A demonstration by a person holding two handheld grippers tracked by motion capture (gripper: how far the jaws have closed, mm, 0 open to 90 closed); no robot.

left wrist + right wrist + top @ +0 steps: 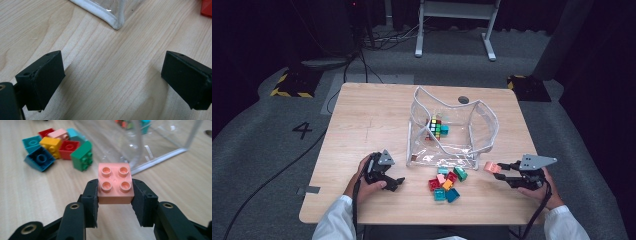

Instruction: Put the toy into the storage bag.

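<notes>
2 tools: right tool (pixel 115 192) clamps pink brick (pixel 115 182), underside hidden; left tool (pixel 112 82) wide open, empty.

Puzzle cube (pixel 435 127) in clear bag (pixel 484 125) — loose brick pile (pixel 446 183) nearby

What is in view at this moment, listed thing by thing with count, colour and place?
Light wooden table: one, bearing everything below.
Clear plastic bag with white piping: one, open, at mid-table.
Multicoloured puzzle cube: one, inside the bag.
Loose plastic building bricks: a pile of about eight; red, yellow, pink, green, teal and blue; in front of the bag.
Pink four-stud plastic brick: one, clamped between the right gripper's fingers.
Left gripper: black, fingers wide apart over bare wood, left of the pile.
Right gripper: black, right of the pile.
White sleeves: two, at the near edge.
</notes>
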